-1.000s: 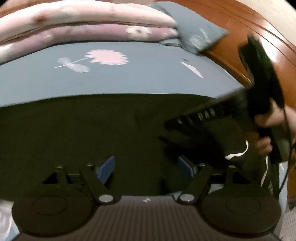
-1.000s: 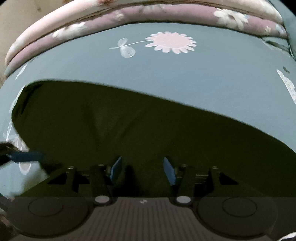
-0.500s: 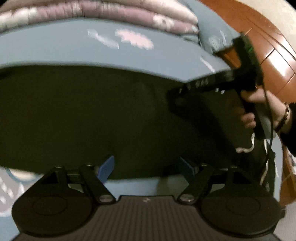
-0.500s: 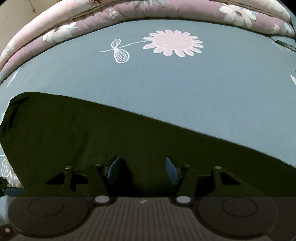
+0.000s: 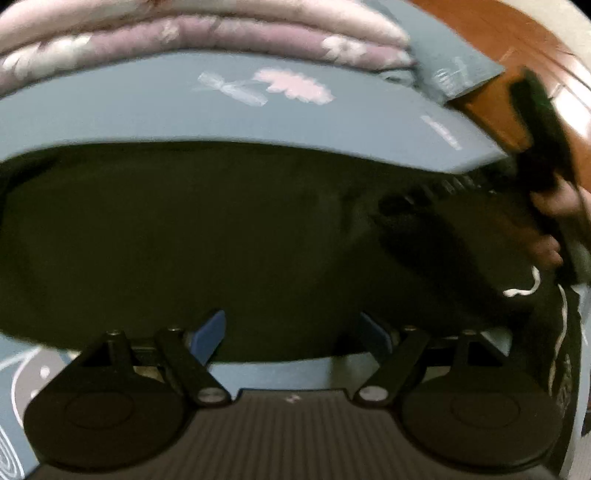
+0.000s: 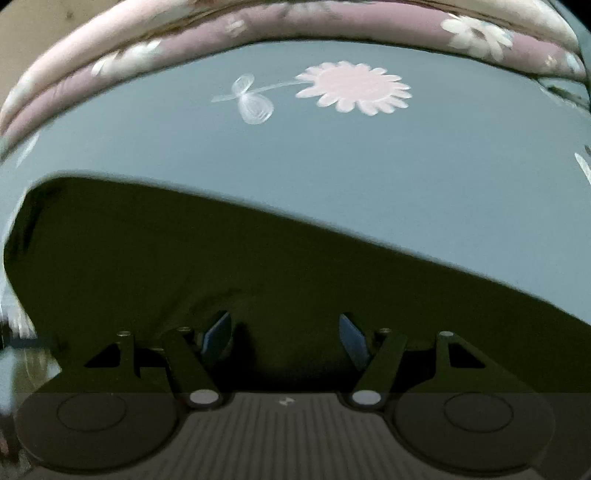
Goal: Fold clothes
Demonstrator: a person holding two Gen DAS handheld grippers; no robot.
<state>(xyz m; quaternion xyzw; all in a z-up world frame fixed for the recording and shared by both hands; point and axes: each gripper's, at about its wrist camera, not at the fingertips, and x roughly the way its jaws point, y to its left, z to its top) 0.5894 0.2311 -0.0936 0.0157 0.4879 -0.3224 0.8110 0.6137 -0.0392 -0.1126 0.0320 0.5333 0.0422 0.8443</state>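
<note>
Since the earlier frames, the near hem of the dark garment has come into the left wrist view, with a strip of blue sheet now showing between hem and gripper; in the right wrist view the blue pads stand wider apart than before. The garment lies spread flat on the sheet, its far edge a smooth curve below a printed pink flower. White drawstrings trail at its right end. The left gripper hovers over the near hem, jaws apart and opening, with cloth beneath but nothing pressed between the pads. The right gripper points down at the garment near its left corner, jaws opening, pads not pressing the cloth. In the left wrist view, a hand bears the right gripper, blurred. Behind the sheet lie folded pink floral quilts, a blue pillow and a wooden bed frame.
</note>
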